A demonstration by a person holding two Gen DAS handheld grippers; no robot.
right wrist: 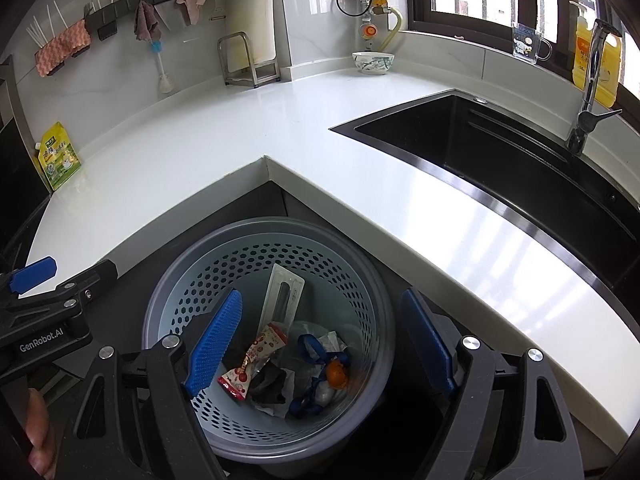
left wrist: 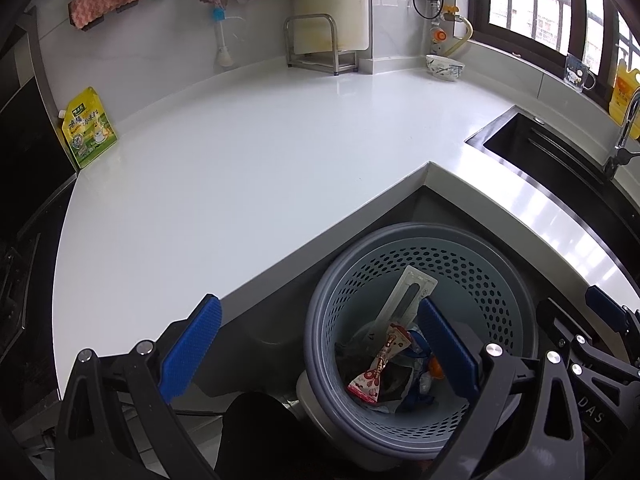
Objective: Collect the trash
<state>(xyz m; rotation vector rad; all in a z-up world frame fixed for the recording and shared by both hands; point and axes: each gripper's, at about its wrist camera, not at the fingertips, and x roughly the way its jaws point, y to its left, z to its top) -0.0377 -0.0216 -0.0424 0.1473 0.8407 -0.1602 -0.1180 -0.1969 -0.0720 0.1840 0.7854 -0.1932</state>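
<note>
You hang both wide, empty claws, left [left wrist: 316,346] and right [right wrist: 320,344], over the full bin [right wrist: 168,304]; judging the tabletop [left wrist: 248,160] cleared, next withdraw

Bin [right wrist: 168,304] mouth open above (counter corner [right wrist: 267,162] overhangs behind).

The grey perforated waste basket [right wrist: 360,280] stands upright on the floor in the counter's inner corner. Inside lie a red-and-white wrapper [right wrist: 252,364], a long white package [right wrist: 284,292] leaning on the wall, a blue strap [right wrist: 316,376] and an orange item [right wrist: 337,374].
</note>
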